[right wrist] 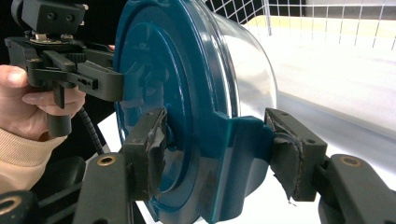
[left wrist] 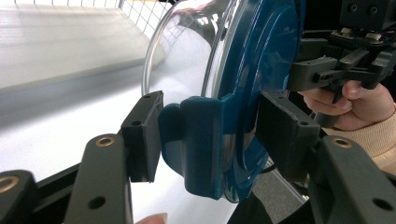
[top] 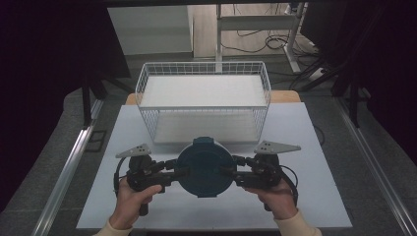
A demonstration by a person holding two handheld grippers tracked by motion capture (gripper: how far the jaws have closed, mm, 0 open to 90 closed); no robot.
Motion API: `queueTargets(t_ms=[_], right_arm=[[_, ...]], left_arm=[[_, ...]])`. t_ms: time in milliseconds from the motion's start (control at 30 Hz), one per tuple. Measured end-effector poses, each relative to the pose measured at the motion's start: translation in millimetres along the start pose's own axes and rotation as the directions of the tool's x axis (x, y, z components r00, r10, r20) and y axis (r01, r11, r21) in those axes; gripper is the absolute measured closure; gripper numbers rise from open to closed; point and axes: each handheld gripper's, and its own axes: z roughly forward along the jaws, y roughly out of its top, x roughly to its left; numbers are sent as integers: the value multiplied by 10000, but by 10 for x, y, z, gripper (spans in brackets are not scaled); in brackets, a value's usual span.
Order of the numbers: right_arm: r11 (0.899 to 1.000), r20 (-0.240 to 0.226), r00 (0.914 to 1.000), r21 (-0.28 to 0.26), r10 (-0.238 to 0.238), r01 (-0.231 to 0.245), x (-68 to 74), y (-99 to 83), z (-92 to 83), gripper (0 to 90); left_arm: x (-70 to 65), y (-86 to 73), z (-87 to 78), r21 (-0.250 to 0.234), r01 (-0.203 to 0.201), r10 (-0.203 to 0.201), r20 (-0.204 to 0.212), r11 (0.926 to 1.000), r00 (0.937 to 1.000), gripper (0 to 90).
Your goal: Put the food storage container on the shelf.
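Blue-lidded, a clear round container (top: 204, 167) sits just above the white table (top: 305, 196) at its near edge, gripped from both sides by a person's two handheld tools. Left gripper (top: 169, 173) has its jaws clamped on the lid's side latch (left wrist: 201, 140); right gripper (top: 239, 171) is clamped on the opposite latch (right wrist: 238, 154), its pads frayed. Beyond the container stands a white wire basket (top: 204, 66), near but apart from it

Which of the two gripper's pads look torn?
The right gripper: its pads are frayed where they clamp the blue lid's clip. The left gripper's look intact.
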Motion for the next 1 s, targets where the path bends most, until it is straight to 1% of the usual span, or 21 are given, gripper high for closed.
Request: queueTargets(t_ms=[133, 300, 533, 767, 900, 1000], right_arm=[[9998, 65, 9998, 5, -174, 174, -8, 108, -9, 410], [9993, 153, 9992, -97, -362, 364, -4, 234, -58, 410], [9984, 245, 9984, -238, -517, 523, 21, 395, -145, 410], [9954, 358, 9956, -390, -863, 877, 37, 652, -216, 411], [9934, 362, 9942, -500, -1017, 1035, 43, 803, -238, 410], [9923, 367, 9933, -535, -1098, 1117, 45, 902, -246, 410]], left_arm=[[14, 88, -2, -94, 9, -8, 95, 10000, 10000, 427], [-24, 220, -12, -168, -245, 246, 90, 9996, 9997, 426], [-82, 403, -36, -239, -435, 438, 153, 9988, 9989, 426], [-129, 650, -80, -437, -553, 562, 199, 9975, 9982, 425], [-160, 795, -123, -499, -755, 761, 103, 9959, 9970, 426], [-166, 887, -147, -541, -792, 799, 96, 9954, 9968, 426]])
